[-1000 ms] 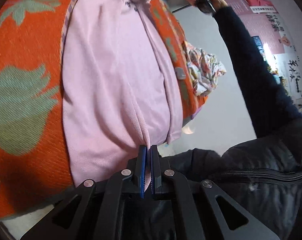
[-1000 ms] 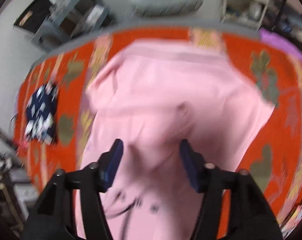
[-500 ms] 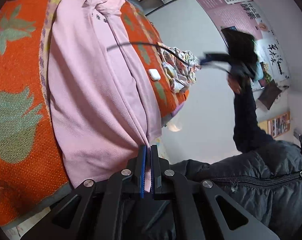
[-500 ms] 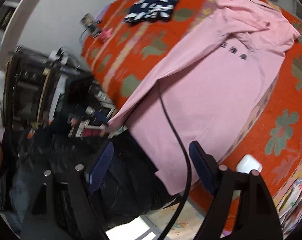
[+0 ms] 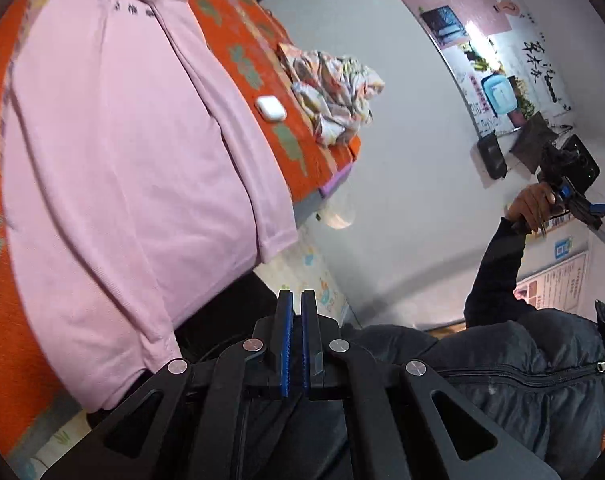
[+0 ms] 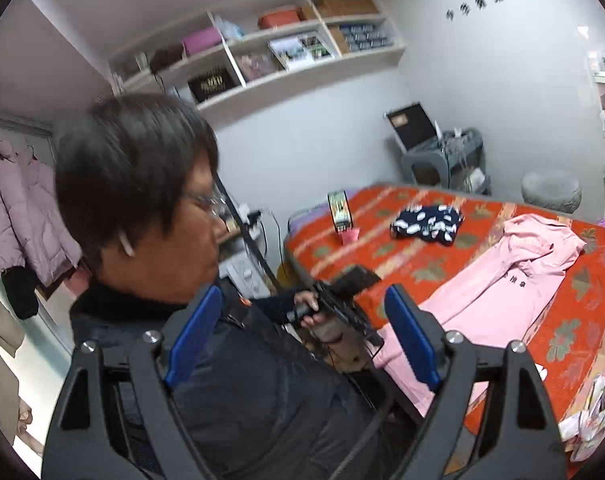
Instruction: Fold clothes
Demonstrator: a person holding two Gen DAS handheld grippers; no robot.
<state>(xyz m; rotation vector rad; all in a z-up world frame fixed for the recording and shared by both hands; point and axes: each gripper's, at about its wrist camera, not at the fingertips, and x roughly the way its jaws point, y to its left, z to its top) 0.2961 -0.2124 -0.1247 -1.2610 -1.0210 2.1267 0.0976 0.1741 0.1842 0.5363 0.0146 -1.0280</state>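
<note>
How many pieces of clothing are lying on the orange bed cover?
3: a long pink shirt spread lengthwise, a dark blue white-spotted garment near the far end, a crumpled pale floral cloth at the near corner. Others may be hidden.

Left hand-held gripper closed and empty; right hand-held gripper just opening wide.

A white earbud case lies on the orange bedspread.
</note>
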